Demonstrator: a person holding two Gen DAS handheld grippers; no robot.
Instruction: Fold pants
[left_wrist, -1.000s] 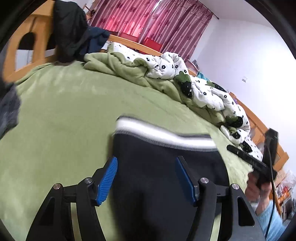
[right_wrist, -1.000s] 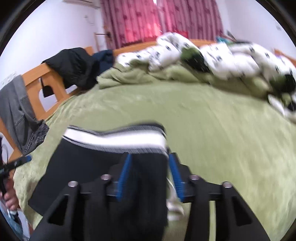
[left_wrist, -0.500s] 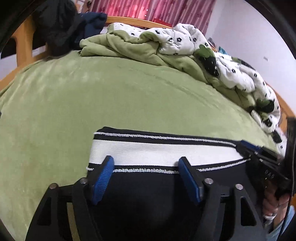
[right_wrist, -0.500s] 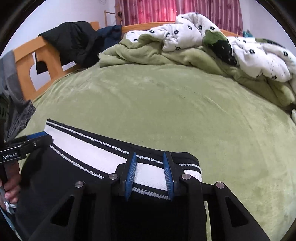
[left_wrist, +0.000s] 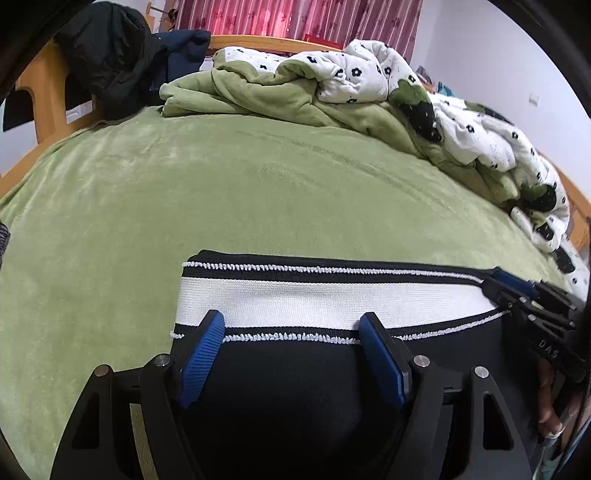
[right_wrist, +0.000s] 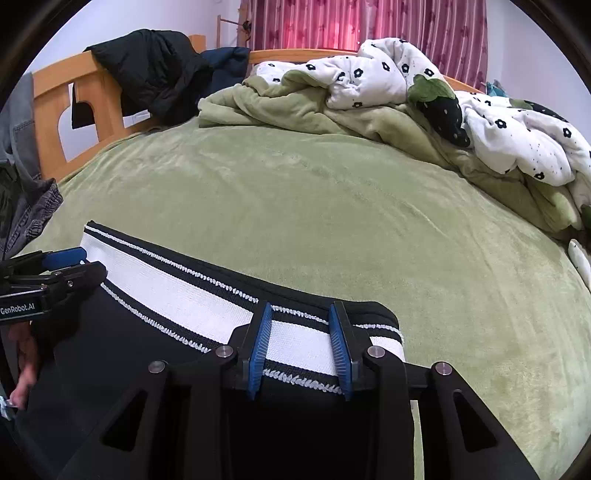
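Black pants w/ white-striped knit waistband (left_wrist: 325, 299) lie flat on green fleece bed (left_wrist: 221, 192), lower frame. Left gripper (left_wrist: 291, 354) fingers spread over the waistband; right gripper (right_wrist: 301, 347) part-open, straddling it. Next, likely: pinch and fold.

Pants (left_wrist: 332, 369) lying on the blanket (left_wrist: 184, 192) before you, waistband (left_wrist: 325, 299) farthest from you, your left gripper (left_wrist: 291, 349) over its left end, right gripper (right_wrist: 301, 345) at its right end, rumpled quilt (right_wrist: 388, 85) behind, jacket (right_wrist: 155, 70) on the bed frame (right_wrist: 55, 110) back left.
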